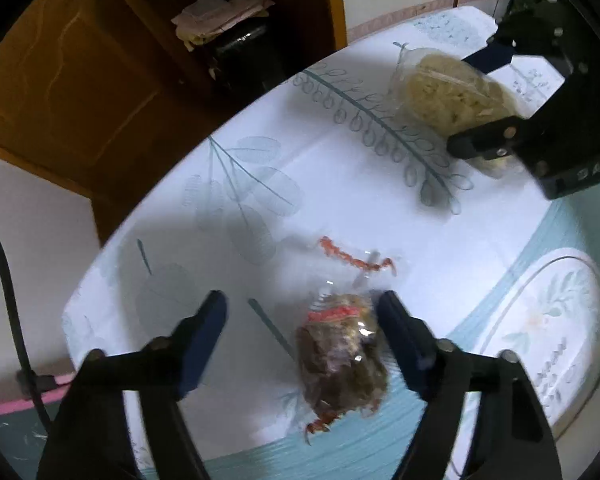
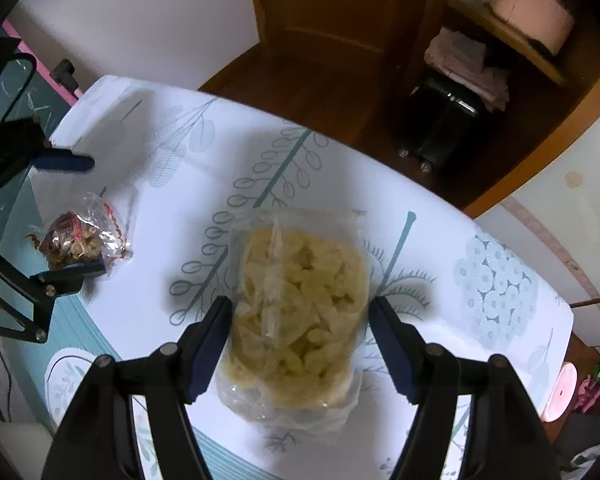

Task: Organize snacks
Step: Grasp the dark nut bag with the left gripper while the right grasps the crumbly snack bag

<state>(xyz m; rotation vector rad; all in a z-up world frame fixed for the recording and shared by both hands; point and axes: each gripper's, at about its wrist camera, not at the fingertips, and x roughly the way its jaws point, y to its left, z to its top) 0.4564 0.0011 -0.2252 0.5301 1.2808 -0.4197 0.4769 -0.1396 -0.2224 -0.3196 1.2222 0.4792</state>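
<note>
A clear bag of brown snacks with red print lies on the white leaf-patterned table. My left gripper is open around it, the right finger close to the bag, the left finger well apart. The same bag shows in the right wrist view. A clear bag of pale yellow snacks lies mid-table. My right gripper is open with a finger on either side of it, both close to the plastic. It also shows in the left wrist view astride the yellow bag.
A wooden cabinet with open shelves holding papers and a black appliance stands past the table's far edge. The table has a teal border. A black cable hangs at the left.
</note>
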